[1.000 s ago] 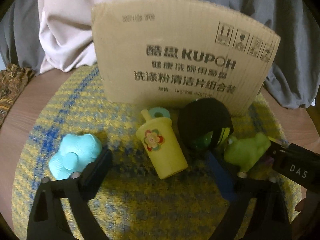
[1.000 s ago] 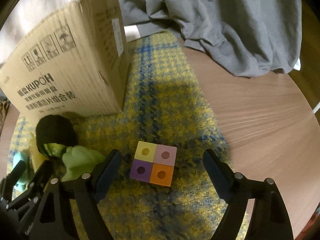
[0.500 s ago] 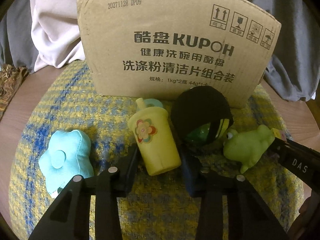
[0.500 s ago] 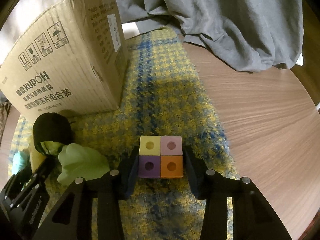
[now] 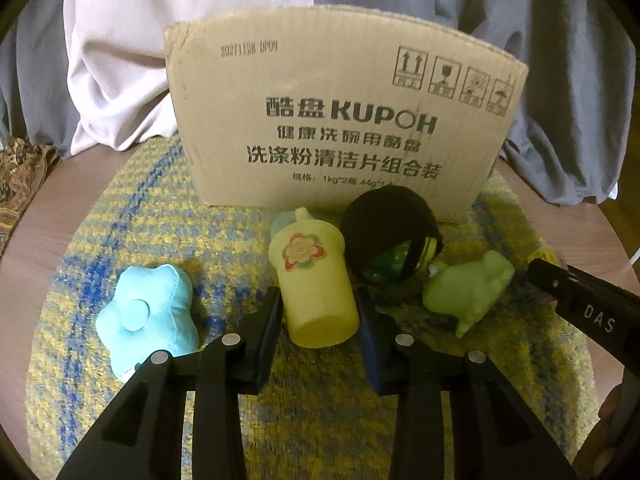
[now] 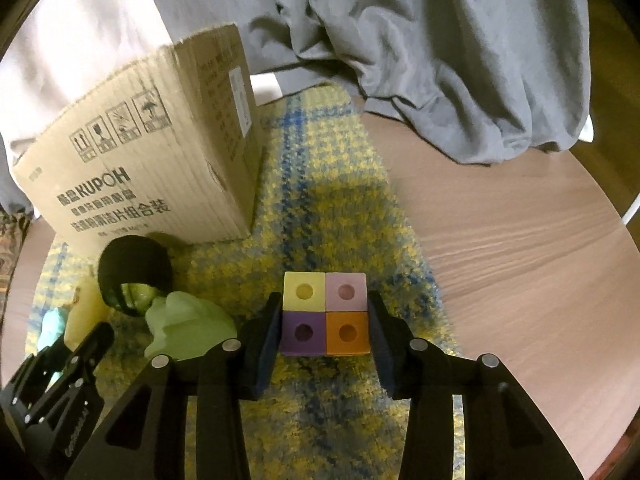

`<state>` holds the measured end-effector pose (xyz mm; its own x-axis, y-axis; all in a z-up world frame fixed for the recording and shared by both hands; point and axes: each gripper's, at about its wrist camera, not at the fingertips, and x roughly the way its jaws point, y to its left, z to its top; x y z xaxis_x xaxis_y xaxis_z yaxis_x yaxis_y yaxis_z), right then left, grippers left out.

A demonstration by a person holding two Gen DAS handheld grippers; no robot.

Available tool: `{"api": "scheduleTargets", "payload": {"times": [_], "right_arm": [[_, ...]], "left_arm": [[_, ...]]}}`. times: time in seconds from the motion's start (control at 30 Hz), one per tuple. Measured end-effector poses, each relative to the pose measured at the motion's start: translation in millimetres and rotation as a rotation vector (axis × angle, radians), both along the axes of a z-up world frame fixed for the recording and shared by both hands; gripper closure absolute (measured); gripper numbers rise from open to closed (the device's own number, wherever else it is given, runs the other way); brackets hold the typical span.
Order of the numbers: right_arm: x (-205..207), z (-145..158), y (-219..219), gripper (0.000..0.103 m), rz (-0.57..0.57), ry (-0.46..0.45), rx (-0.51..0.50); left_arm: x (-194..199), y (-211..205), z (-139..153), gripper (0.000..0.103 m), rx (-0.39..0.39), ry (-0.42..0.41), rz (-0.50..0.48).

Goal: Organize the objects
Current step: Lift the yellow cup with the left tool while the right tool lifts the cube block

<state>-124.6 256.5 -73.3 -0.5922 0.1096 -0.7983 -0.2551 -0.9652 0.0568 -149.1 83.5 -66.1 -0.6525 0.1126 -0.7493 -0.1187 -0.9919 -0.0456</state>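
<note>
A: Left wrist view, item one: left gripper (image 5: pixel 318 316), pinching the yellow cup (image 5: pixel 314 288) near its base, one pad on each side. Cup lies tilted on the mat (image 5: pixel 120 216), flower sticker facing up, spout toward the box (image 5: pixel 344 120).

B: Around it?

A: Blue flower cushion (image 5: pixel 148 314) to the left, apart from the gripper. Black ball (image 5: pixel 390 228) to the right of the cup and a little farther off, close to it, just in front of the box, something green showing in its opening. Green frog (image 5: pixel 468 290) right of the ball and nearer. Right gripper's black body enters at the right edge.

B: Right wrist view?

A: Right gripper (image 6: pixel 325 326), closed on the block (image 6: pixel 325 314), pads pressed against its left and right faces. Block is four squares: yellow and pink far, purple and orange near, a hole in each. It sits over the mat's right part, near the bare worktop (image 6: pixel 520 260).

B: Is it off the mat?

A: Cannot tell.

B: Remaining stock?

A: Box stands far left on the mat, printed "KUPOH". Ball and frog lie left of the block; left gripper's frame shows at the lower left corner. Grey cloth (image 6: pixel 440 52) heaped at the far side of the worktop, pale cloth (image 5: pixel 160 40) behind the box.
</note>
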Motion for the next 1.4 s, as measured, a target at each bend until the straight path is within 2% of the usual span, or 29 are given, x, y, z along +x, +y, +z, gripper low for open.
{"api": "scheduleTargets", "payload": {"times": [0.67,1.4], "right_arm": [[19.1,27.4,-15.1,0.062,0.032,0.084,0.021],[35.6,78.8,-34.5,0.062,0.061,0.203,0.058]], "left_arm": [[28.1,-6.2,30.4,0.069,0.013,0.08,-0.014],[30.7,-18.7,75.1,0.069,0.033,0.168,-0.002]]}}
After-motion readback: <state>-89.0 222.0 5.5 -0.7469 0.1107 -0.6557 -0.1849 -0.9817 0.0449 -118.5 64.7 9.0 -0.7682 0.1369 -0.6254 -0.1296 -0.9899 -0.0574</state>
